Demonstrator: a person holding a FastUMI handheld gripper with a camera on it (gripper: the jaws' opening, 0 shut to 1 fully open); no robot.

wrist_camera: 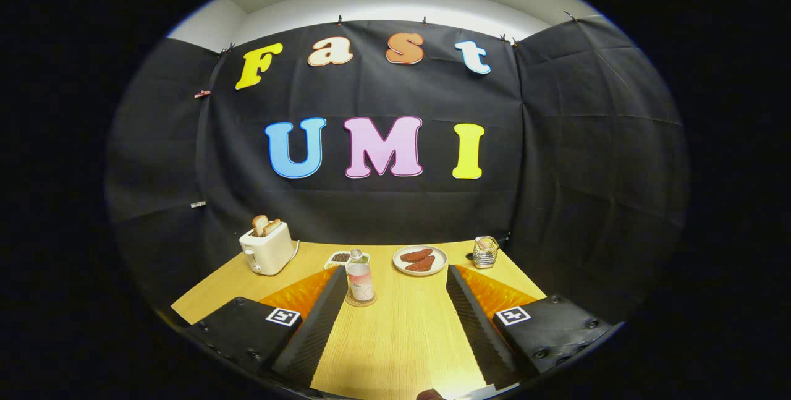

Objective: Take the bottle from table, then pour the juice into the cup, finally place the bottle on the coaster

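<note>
A small clear bottle (pixel 359 279) with a pale label and a round cap stands upright on a round coaster (pixel 361 302) on the wooden table (pixel 401 338). It is just ahead of my left fingertip and slightly inside it. My gripper (pixel 395 270) is open, its fingers spread wide, with bare table between them. A clear glass cup (pixel 486 251) stands beyond the right finger, near the table's back right corner. No finger touches the bottle.
A white toaster (pixel 267 250) with toast in its slots sits at the back left. Just behind the bottle is a small dish (pixel 340 258), and a plate (pixel 420 260) with two reddish-brown pieces lies at the back centre.
</note>
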